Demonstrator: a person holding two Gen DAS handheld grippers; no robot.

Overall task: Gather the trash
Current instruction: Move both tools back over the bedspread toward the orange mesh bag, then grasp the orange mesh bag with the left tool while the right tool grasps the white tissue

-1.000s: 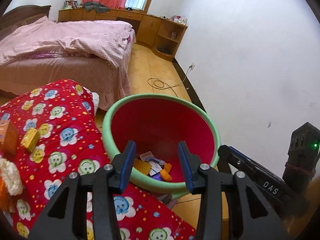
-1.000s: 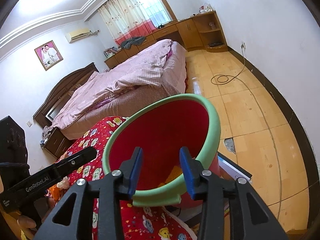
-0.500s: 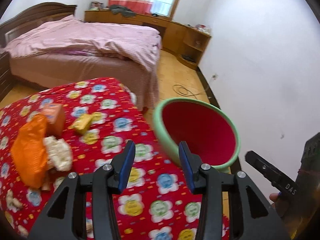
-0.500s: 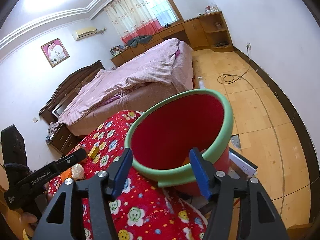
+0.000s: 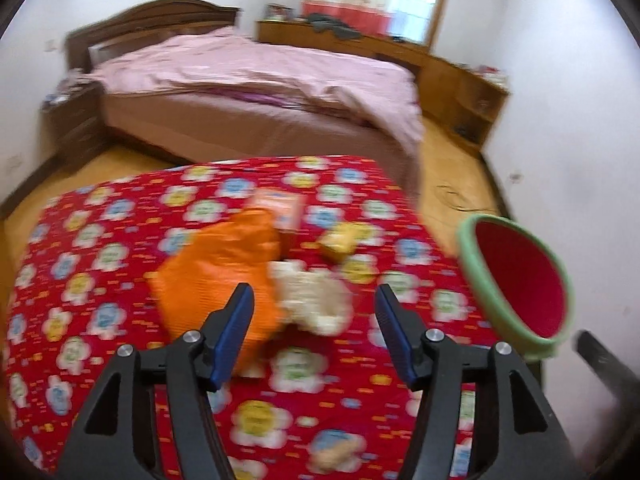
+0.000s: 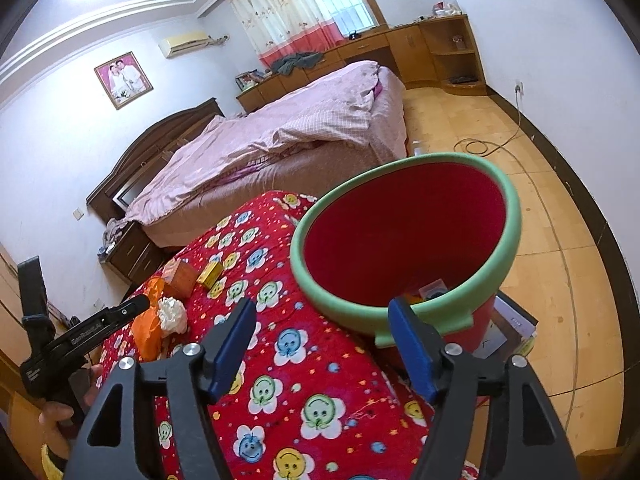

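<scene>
Trash lies on a red flowered tablecloth (image 5: 100, 248): an orange plastic bag (image 5: 216, 276), a crumpled white tissue (image 5: 312, 296), a small yellow box (image 5: 340, 240) and an orange carton (image 5: 280, 206). My left gripper (image 5: 312, 336) is open and empty, above the cloth just in front of the bag and tissue. A red bin with a green rim (image 6: 404, 240) stands at the table's right edge and holds some scraps. My right gripper (image 6: 324, 344) is open and empty, near the bin's front rim. The bin (image 5: 516, 276) also shows in the left wrist view.
A bed with a pink quilt (image 6: 288, 128) stands behind the table. Wooden cabinets (image 6: 436, 48) line the far wall. A cable (image 6: 480, 146) lies on the wooden floor. A white wall is at the right. Papers (image 6: 512, 328) lie under the bin.
My left gripper swung left from over the bin to the trash on the cloth and opened wider. My right gripper opened wider and drew back slightly from the bin rim.
</scene>
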